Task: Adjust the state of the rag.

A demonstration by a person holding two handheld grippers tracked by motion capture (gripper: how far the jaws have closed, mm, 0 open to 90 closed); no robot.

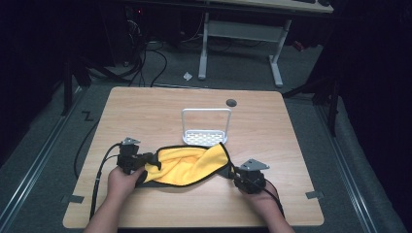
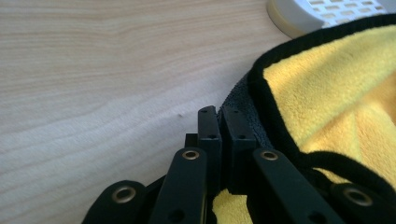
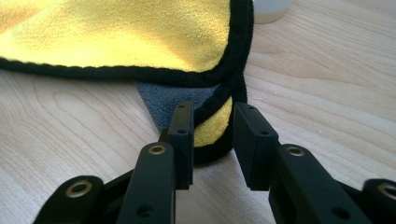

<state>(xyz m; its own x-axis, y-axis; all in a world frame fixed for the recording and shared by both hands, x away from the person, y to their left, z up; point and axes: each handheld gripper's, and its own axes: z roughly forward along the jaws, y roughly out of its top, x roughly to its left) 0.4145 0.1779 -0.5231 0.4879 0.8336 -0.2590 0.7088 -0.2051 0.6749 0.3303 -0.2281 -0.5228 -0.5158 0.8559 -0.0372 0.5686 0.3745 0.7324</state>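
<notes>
**Ann:** Fingers (image 2: 208,135) of the left gripper (image 1: 130,156) are clenched tight on the cloth (image 1: 187,165) at its left end. In the left gripper view they sit pressed together, with yellow pile poking out beneath them and the black hem running off to the right.

**Ben:** And the right gripper (image 1: 250,175)?

**Ann:** Released. In the right gripper view its fingers (image 3: 182,135) stand apart, with a folded corner of the cloth lying in the gap. That corner touches the near finger; the far finger is clear of it, so nothing is pinched.

**Ben:** Where does the cloth lie?

**Ann:** On the bench (image 1: 145,107), stretched between the two grippers, just in front of the white rack (image 1: 206,127). It is yellow with a black edge and a grey underside, loosely bunched, and its upper right corner reaches the rack's perforated base.

**Ben:** Anything else by the cloth?

**Ann:** A dark round hole (image 1: 231,103) in the bench beyond the cloth, past the rack. A hand grips each gripper from the near side of the cloth, and black cables trail off the left one toward the bench's near left corner.
</notes>
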